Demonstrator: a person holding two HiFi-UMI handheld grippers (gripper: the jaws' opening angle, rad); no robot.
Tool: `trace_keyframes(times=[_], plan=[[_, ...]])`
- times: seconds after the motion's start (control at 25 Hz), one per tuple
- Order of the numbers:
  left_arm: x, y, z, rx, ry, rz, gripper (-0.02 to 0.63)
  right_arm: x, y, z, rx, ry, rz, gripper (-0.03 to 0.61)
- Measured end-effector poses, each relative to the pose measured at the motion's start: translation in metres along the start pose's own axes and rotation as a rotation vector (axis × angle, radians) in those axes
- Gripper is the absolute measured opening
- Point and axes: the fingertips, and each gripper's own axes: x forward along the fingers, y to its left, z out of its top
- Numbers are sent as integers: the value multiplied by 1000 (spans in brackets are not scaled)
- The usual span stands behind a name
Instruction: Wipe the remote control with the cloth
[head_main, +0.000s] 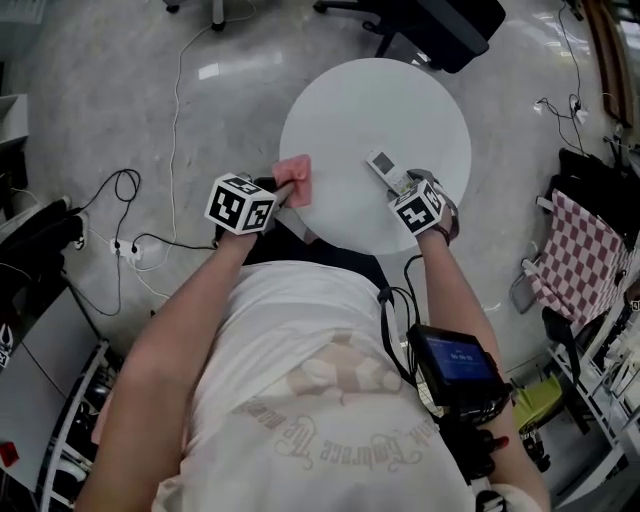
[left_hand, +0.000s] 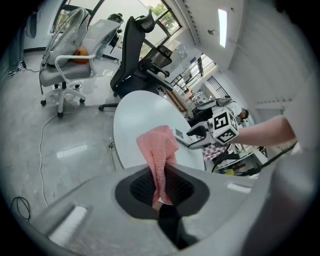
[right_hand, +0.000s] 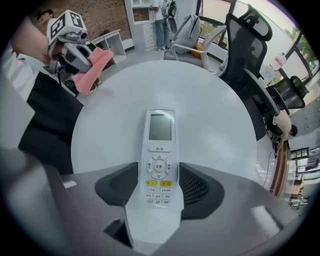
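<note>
- The left tongs are shut on a soft pink cloth. The cloth sticks up out of them in a floppy bunch. It hangs over the near edge of the surface and does not lie flat.
- The right tongs point down at the surface. A long white remote control with a small screen and buttons has its bottom end between them. The pads look pressed on its two sides, so I think these tongs are holding it still.
- The remote control lies flat on the round white surface, buttons up. Its long way runs straight out from the right tongs. The screen end is out in front of them and bare.
- From the left tongs, the remote control is off to the right, across a bare bit of surface. The cloth and the remote control are apart and do not touch yet.
- I think the wiping has not begun. The left tongs are the ones that must go over, because they have the cloth. They should bring it to the screen end and rub along the long way.
- Far past both tongs, a black office chair stands on the grey floor.
</note>
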Motion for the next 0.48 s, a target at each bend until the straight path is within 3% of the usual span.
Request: trace_keyframes(times=[0.28,0.48], plan=[[-12,8,3,-3,-9,-7,18,-3,-3,8,66,-9,-4,236],[-8,-4,12,13,-7,-51,18,-18,0,9,296,-144,56,235]])
